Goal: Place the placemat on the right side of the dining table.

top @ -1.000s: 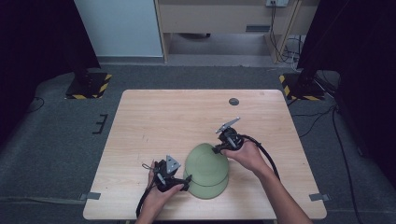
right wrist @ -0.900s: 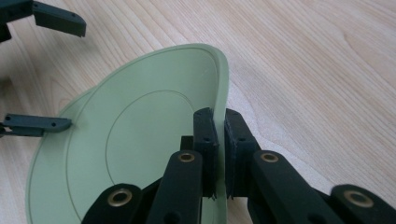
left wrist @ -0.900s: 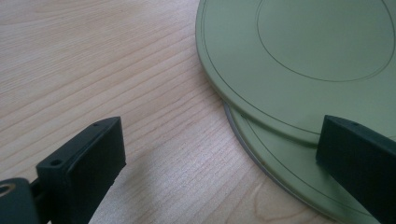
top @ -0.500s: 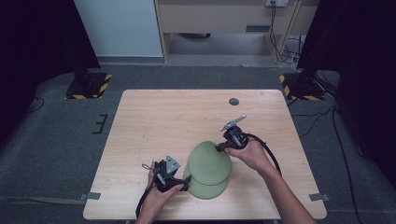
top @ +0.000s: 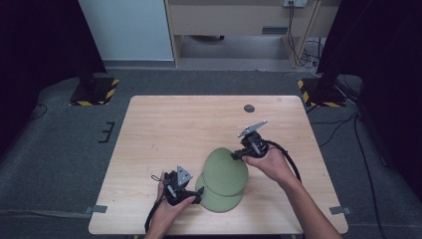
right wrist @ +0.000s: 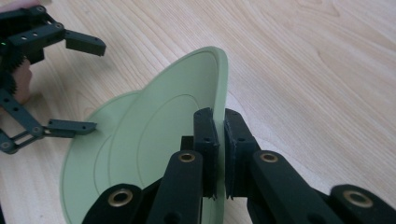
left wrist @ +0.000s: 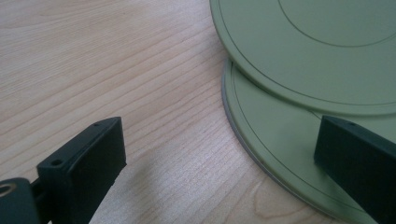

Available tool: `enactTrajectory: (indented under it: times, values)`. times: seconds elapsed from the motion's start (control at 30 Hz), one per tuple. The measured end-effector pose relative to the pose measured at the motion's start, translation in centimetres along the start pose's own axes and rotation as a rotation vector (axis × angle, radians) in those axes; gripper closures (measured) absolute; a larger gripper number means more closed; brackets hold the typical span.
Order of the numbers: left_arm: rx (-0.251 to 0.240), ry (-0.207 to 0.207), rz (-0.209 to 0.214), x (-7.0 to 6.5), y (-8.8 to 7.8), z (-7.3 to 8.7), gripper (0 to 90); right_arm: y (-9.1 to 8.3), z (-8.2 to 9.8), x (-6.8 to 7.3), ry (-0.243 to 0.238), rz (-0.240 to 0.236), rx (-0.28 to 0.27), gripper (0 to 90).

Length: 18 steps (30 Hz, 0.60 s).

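Two flat green plates overlap at the front middle of the wooden table. The lower plate lies flat. My right gripper is shut on the far right rim of the upper plate, holding it tilted, with its near edge over the lower plate. My left gripper is open at the lower plate's left edge, one jaw over the bare wood and the other over the plate. The right gripper view also shows the left gripper, open beyond the tilted plate.
A small dark disc is set in the table near its back edge. The table's front edge runs just behind the left hand. Black stand bases with yellow stripes sit on the floor beyond the back corners.
The right gripper has drawn the upper plate slightly to the right and away, tilting it more. The left gripper has stayed where it was, open.
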State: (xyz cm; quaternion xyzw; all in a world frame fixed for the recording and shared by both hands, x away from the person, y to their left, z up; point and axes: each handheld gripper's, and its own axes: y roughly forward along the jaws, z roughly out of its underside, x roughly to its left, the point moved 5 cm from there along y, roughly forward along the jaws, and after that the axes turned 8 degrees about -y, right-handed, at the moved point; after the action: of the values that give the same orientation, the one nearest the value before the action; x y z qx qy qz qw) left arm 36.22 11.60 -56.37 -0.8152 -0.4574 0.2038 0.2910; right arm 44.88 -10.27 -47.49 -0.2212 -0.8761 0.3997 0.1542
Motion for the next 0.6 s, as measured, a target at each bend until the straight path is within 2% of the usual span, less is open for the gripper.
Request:
enactTrajectory:
  times: [0.27,0.6]
  values:
    - [-0.014,-0.003,0.003,0.1,-0.6,-0.3,2.3,-1.4,-0.9,0.7,-0.012,-0.011,-0.028,85.8]
    - [-0.022,-0.034,-0.018,1.3,-0.9,-0.3,2.6,-3.0,-1.8,1.0,-0.005,-0.029,-0.065,85.9]
